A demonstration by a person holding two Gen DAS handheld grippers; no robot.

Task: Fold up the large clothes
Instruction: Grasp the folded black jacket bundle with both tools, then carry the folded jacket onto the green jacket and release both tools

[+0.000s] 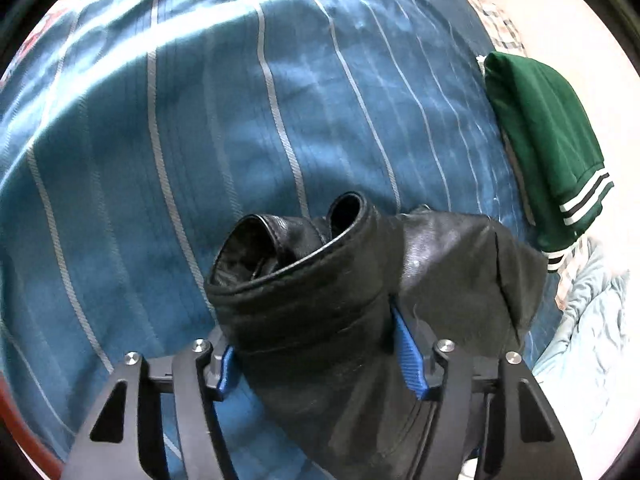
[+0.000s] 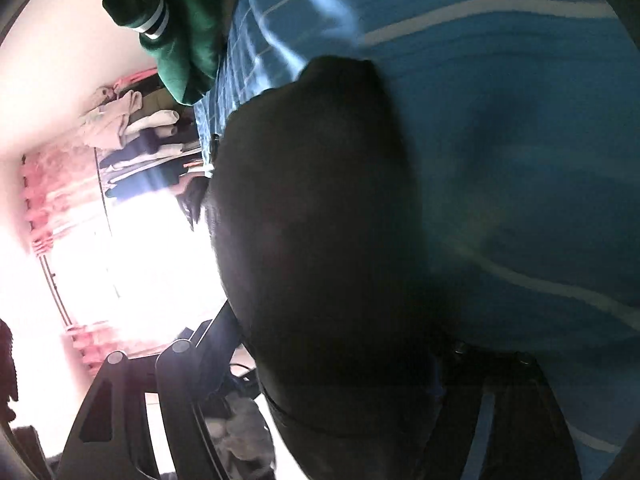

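A black leather jacket [image 1: 320, 280] lies bunched on the blue striped bedcover [image 1: 200, 120], its collar rolled into a tube. My left gripper [image 1: 312, 328] points steeply down and is shut on this bundle, with a blue pad [image 1: 408, 356] against each side. In the right wrist view the same jacket [image 2: 320, 220] is a dark, blurred mass filling the space between the fingers of my right gripper [image 2: 336, 332]. Those jaws stand wide, and a strip of bright background shows between the left finger [image 2: 200, 352] and the leather. The right finger is lost in shadow.
A folded green garment [image 1: 548, 148] with white cuff stripes lies at the bed's right edge, also visible as green garment [image 2: 180, 20]. Pale crumpled cloth [image 1: 592, 312] sits below it. Beyond the bed are a clothes rack [image 2: 140, 132], pink curtains [image 2: 52, 192] and a bright window [image 2: 140, 248].
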